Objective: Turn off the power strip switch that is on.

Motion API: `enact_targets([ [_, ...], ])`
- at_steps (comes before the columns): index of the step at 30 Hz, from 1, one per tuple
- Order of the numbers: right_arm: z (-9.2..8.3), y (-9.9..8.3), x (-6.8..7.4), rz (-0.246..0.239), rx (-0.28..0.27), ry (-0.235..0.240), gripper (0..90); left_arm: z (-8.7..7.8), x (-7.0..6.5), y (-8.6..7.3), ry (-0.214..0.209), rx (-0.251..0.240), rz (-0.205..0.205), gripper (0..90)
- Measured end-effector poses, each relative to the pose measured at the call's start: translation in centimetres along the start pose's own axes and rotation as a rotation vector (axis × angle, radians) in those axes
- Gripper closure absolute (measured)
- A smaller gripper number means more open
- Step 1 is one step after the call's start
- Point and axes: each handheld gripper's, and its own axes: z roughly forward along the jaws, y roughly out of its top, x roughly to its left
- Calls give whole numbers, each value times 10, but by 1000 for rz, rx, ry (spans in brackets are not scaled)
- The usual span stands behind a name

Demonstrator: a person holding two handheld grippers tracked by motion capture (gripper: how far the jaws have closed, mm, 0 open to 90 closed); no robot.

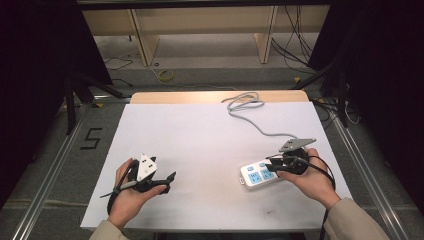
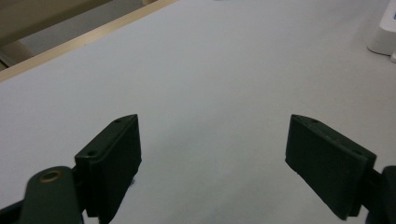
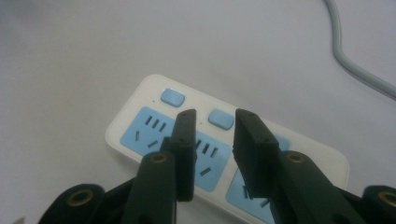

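Currently: power strip (image 1: 258,173) flat near right edge of surface (image 1: 200,145), cord (image 1: 250,107) trailing to far edge. Right gripper (image 3: 215,123) over switch buttons (image 3: 173,98), part-open, nothing clamped. Left gripper (image 2: 212,154) wide apart, idle near front-left. Switching status unclear.

We see a table (image 1: 200,145) whose top is covered by a plain white sheet, with a strip of pale wood showing along its far edge. On the sheet, toward the near right, lies a white power strip (image 1: 259,173) with light blue socket faces and blue buttons, flat on its back. Its grey cable (image 1: 250,107) runs from the strip toward the far edge and loops there, resting on the sheet near the wood strip.
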Motion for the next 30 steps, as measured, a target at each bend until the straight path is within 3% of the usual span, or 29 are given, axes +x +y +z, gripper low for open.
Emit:
enact_targets([
  [13, -9, -15, 2, 22, -18, 3, 599, 0, -1, -1, -2, 3, 0, 179],
  [30, -27, -45, 0, 16, -58, 16, 445, 1, -1, -1, -7, 9, 0, 180],
])
